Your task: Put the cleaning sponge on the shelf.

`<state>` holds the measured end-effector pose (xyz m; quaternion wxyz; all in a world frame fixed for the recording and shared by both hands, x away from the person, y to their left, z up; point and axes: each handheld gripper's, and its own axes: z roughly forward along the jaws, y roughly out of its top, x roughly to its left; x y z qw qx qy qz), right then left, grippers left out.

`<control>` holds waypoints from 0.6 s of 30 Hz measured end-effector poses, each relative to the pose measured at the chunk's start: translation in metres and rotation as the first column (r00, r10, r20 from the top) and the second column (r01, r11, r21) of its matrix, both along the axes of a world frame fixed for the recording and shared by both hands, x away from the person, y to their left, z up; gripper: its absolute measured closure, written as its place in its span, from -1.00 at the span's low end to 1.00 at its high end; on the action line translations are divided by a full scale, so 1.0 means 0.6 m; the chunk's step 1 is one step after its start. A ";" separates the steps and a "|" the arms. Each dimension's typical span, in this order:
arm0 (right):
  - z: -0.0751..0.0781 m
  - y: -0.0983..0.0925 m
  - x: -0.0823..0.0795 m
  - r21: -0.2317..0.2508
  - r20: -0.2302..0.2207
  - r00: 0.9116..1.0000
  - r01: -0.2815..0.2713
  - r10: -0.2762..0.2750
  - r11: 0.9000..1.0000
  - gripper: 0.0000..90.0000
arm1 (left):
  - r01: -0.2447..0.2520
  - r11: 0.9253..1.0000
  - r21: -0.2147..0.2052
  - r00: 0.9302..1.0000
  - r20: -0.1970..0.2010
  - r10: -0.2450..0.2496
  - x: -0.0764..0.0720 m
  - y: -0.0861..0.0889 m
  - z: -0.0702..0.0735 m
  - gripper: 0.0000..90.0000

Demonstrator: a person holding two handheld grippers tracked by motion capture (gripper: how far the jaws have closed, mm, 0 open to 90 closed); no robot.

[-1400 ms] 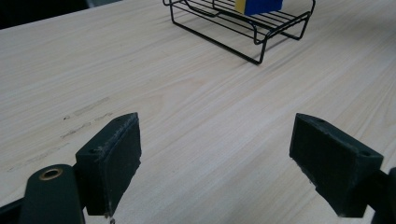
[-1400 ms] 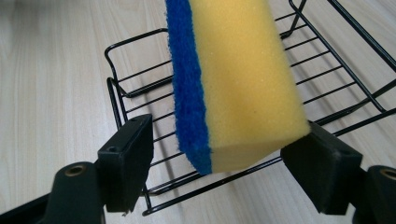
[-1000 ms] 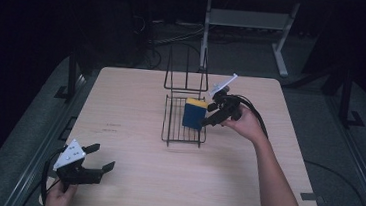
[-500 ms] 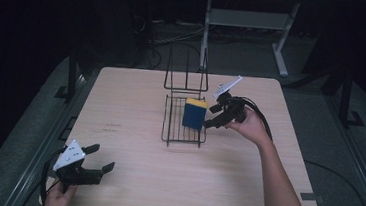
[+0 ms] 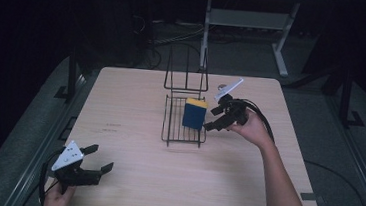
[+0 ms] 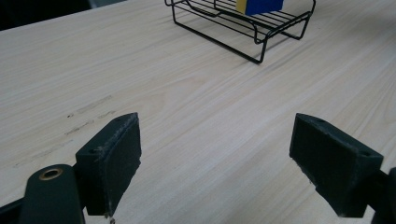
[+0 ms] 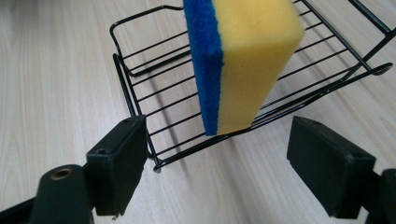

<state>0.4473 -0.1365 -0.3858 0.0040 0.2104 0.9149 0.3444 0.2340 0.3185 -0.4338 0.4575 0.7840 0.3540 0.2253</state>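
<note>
— What is on the table (image 5: 135, 104)?

— A black wire rack (image 5: 183, 122) near the middle, with a tall wire back at its far end. A sponge (image 5: 195, 113), blue on one face and yellow on the other, stands on edge in the rack, at its right side.

— Where is your right claw?

— My right claw (image 5: 215, 120) hangs just right of the rack, jaws spread wide and holding nothing. In the right gripper view, the sponge (image 7: 243, 60) sits ahead of the gap between the jaws, not touching either pad, with the rack (image 7: 140, 93) rim close in front.

— And the left?

— My left claw (image 5: 99, 160) is at the near left corner of the table, well apart from the rack. Its jaws are also spread and hold nothing, with bare wood (image 6: 187, 107) between them.
</note>
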 end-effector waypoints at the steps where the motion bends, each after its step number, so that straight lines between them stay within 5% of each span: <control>1: 0.000 0.000 -0.001 -0.003 -0.001 1.000 0.000 0.000 1.000 -0.56 | 0.001 1.000 0.001 1.000 0.000 -0.001 0.000 0.000 0.000 -0.64; 18: -0.006 -0.006 -0.009 -0.009 -0.017 1.000 -0.002 0.002 1.000 -0.57 | 0.001 1.000 0.001 1.000 0.001 -0.001 -0.001 -0.001 0.000 -0.64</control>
